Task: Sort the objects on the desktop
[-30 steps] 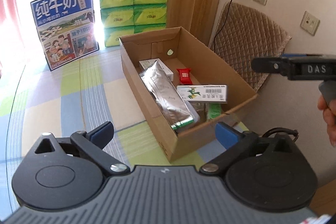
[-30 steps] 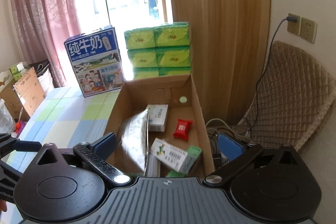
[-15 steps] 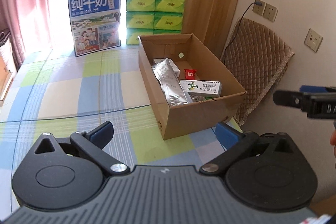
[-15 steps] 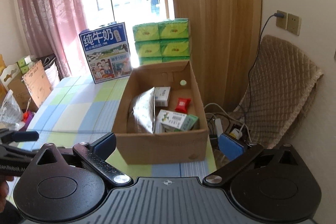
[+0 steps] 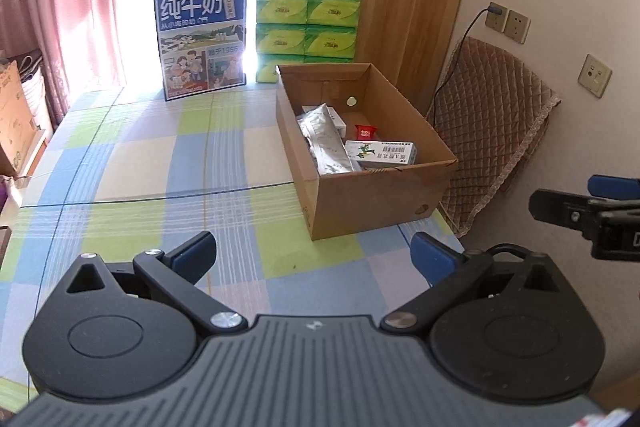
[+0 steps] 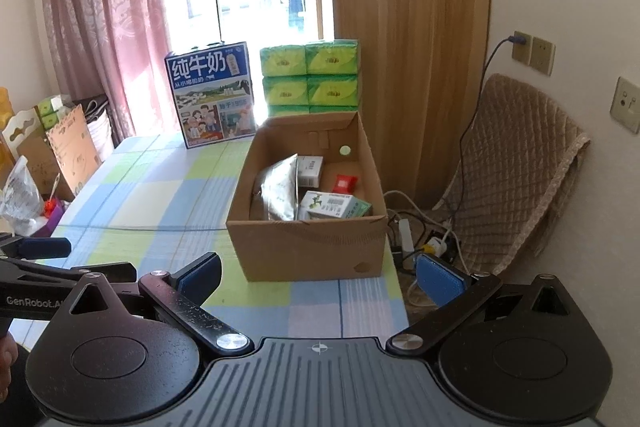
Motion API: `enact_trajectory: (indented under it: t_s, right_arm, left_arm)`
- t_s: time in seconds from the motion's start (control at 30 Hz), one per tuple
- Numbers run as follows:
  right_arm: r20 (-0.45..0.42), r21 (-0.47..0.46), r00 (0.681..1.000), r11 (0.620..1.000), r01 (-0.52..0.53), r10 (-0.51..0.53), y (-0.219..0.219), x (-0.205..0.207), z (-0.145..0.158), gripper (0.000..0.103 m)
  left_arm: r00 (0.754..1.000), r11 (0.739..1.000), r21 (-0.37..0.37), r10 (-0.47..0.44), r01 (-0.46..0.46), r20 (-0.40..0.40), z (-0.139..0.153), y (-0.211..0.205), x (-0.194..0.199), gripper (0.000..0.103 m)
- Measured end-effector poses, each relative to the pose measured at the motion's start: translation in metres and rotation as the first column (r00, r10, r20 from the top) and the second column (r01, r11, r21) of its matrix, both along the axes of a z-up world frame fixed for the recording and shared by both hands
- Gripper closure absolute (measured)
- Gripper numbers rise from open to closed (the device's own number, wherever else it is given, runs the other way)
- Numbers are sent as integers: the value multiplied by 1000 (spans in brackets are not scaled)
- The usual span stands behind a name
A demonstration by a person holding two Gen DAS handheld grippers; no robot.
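Cardboard box [image 5: 360, 199] — my landmark — stands open-topped at the right edge of the checked tabletop [image 5: 160, 167], and the sorted things lie inside it: a silver foil pouch [image 5: 326, 141] along its left wall, a white carton [image 6: 311, 169] behind the pouch, a red sachet [image 5: 366, 131] mid-floor, and a green-and-white medicine box [image 5: 380, 151] toward its near wall. Behind the box stand a blue milk carton case [image 5: 200, 43] and stacked green tissue packs [image 5: 306, 27]. I hold my left gripper [image 5: 314, 253] released, fingers spread wide with nothing between them, short of the box's near wall. My right gripper [image 6: 318, 273] — likewise released and empty — sits in front of the box's near wall.
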State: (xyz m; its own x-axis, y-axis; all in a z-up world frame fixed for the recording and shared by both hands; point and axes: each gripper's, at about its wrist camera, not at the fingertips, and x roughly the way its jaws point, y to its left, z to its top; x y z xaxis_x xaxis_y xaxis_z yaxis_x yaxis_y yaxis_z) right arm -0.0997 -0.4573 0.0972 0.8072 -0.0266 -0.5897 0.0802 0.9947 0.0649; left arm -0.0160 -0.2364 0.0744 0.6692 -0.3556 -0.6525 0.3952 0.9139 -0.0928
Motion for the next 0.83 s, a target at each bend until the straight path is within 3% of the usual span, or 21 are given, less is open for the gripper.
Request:
enact_trajectory:
  t_s: [0.83]
  right_arm:
    - [1, 2, 1000, 1000, -2, 2, 13, -20, 5, 2]
  left_arm:
    - [1000, 999, -36, 9, -9, 18, 10, 13, -13, 1]
